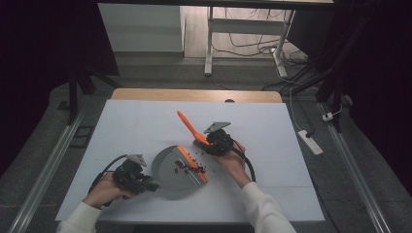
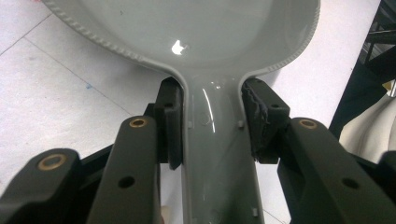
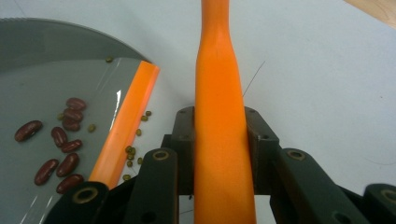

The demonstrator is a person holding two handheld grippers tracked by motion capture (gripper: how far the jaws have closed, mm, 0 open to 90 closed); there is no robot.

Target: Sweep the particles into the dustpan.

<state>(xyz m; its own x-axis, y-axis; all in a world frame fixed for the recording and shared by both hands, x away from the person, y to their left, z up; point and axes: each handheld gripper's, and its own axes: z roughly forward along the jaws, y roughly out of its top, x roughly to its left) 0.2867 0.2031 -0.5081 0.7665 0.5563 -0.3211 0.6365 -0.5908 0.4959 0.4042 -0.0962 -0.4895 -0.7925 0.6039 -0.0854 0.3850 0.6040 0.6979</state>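
Two hand-held grippers work over a white table sheet (image 1: 145, 121) in the high view. At the lower left of the frame the left gripper (image 1: 145, 185) sits at the handle end of a round grey plastic dustpan (image 1: 167, 167) lying low in the centre; at centre right the right gripper (image 1: 206, 144) holds an orange-handled brush (image 1: 187, 124) whose handle slants toward the upper left. An orange lip runs along the dustpan's right edge, with dark red kidney beans (image 1: 187, 167) scattered on and just beside it. In the left gripper view, the two black jaws rise from the bottom and press on either side of the dustpan's grey handle (image 2: 212, 154), narrowly closed on it, while the ribbed-rimmed pan spreads across the top of the frame. In the right gripper view, the jaws clamp the brush's orange handle, which runs up the middle of the frame. At left, red beans lie on the grey pan surface, and small green beans (image 3: 133, 151) sit near the orange lip (image 3: 126, 126), some on the white sheet.
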